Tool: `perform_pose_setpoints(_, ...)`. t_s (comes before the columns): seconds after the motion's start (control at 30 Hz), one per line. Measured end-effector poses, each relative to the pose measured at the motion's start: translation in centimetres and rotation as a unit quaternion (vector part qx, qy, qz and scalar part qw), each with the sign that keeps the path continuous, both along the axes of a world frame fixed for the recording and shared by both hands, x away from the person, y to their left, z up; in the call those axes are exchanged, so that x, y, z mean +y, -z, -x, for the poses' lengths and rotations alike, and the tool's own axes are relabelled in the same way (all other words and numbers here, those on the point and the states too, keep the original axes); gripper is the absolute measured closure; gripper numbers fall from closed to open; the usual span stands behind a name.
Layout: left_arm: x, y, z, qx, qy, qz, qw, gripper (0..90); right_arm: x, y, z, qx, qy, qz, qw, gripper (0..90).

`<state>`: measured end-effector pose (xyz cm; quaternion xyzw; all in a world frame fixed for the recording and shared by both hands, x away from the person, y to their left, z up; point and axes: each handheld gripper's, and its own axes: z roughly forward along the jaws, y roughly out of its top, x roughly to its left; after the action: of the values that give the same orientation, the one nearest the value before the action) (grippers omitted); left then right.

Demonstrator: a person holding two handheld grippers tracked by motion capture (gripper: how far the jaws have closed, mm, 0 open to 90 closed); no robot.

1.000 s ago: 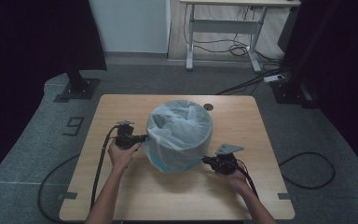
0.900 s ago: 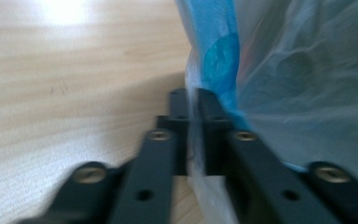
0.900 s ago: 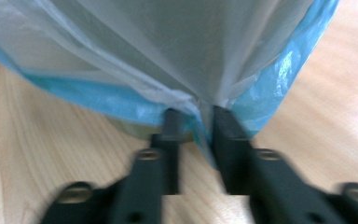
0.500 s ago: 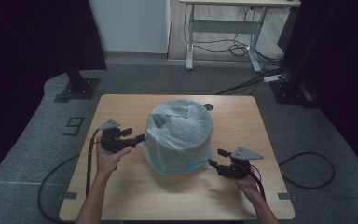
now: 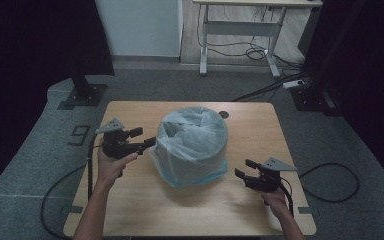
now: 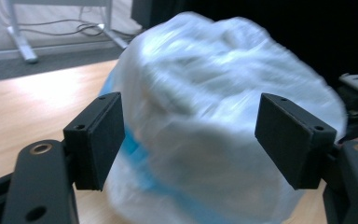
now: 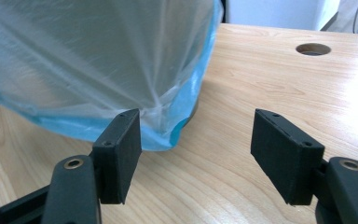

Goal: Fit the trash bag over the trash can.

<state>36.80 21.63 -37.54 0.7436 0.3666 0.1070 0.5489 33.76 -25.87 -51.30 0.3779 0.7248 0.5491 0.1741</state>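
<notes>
A round bin wrapped in a translucent white-and-blue plastic bag stands in the middle of the wooden table. My left gripper hovers just left of the bag, lifted off the table. Its jaws have just been opening and stand open, and the blurred bag lies beyond the pads, which do not press on it. My right gripper sits low to the right of the bin. Its jaws have also just opened, and nothing is between them. The bag's blue hem rests on the table ahead of the left pad.
A round cable hole is in the table behind the bin. Cables trail from both grippers over the table edges onto the grey floor. A white desk frame stands at the back and a black stand base at the far left.
Both grippers were against the bag's sides a second ago. The left has since drawn away to the left and risen, the right has pulled back to the right, and both jaws have opened.
</notes>
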Motion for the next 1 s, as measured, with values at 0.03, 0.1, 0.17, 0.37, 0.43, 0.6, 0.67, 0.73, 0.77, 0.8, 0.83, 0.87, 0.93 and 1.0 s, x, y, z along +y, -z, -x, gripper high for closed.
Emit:
perform_pose_setpoints(0.03,-0.4,-0.3,-0.1,0.000,0.005,0.000,1.0000,23.7,-0.1,0.0,-0.1,0.001,0.004,-0.006,1.0000,33.4)
perform_pose_setpoints(0.1,-1.4,-0.9,-0.3,-0.001,0.016,-0.003,0.9999,22.8,-0.3,0.0,-0.2,0.003,0.008,-0.019,0.9998,33.9)
perform_pose_setpoints(0.17,-2.5,-1.4,-0.7,0.002,0.026,-0.012,0.9996,22.3,-0.2,0.1,-0.3,0.003,0.006,-0.017,0.9998,33.9)
perform_pose_setpoints(0.37,-5.7,-2.5,-2.1,0.017,0.057,-0.054,0.9967,22.6,-0.2,0.7,-0.3,0.014,0.005,0.003,0.9999,34.8)
perform_pose_setpoints(0.43,-6.5,-2.7,-2.6,0.019,0.061,-0.067,0.9957,23.2,-0.3,0.7,-0.2,0.015,0.005,0.000,0.9999,35.1)
perform_pose_setpoints(0.6,-8.4,-3.3,-3.9,0.028,0.075,-0.082,0.9934,23.9,-0.3,0.4,0.2,0.009,0.004,0.001,1.0000,35.3)
perform_pose_setpoints(0.67,-9.2,-3.6,-4.3,0.030,0.078,-0.095,0.9920,24.0,-0.3,0.4,0.4,0.009,0.001,0.000,1.0000,36.0)
perform_pose_setpoints(0.73,-9.7,-4.0,-4.8,0.030,0.079,-0.103,0.9910,24.0,-0.4,0.6,0.4,0.010,-0.004,0.000,0.9999,36.4)
perform_pose_setpoints(0.77,-10.0,-4.2,-5.1,0.031,0.079,-0.106,0.9907,24.1,-0.4,0.6,0.4,0.011,-0.007,0.002,0.9999,36.6)
perform_pose_setpoints(0.8,-10.1,-4.4,-5.5,0.032,0.082,-0.106,0.9905,24.1,-0.4,0.6,0.4,0.011,-0.008,0.002,0.9999,36.6)
perform_pose_setpoints(0.83,-10.3,-4.6,-5.9,0.036,0.084,-0.101,0.9907,24.3,-0.4,0.7,0.4,0.012,-0.009,0.002,0.9999,36.6)
perform_pose_setpoints(0.87,-10.5,-4.7,-6.3,0.040,0.087,-0.097,0.9906,24.2,-0.4,0.7,0.4,0.012,-0.009,0.002,0.9999,36.6)
perform_pose_setpoints(0.93,-10.9,-4.8,-7.1,0.048,0.086,-0.095,0.9905,24.0,-0.5,0.7,0.5,0.013,-0.009,0.004,0.9999,36.6)
perform_pose_setpoints(1.0,-11.4,-4.6,-7.8,0.057,0.082,-0.099,0.9900,24.0,-0.7,0.7,0.5,0.012,-0.008,0.006,0.9999,36.5)
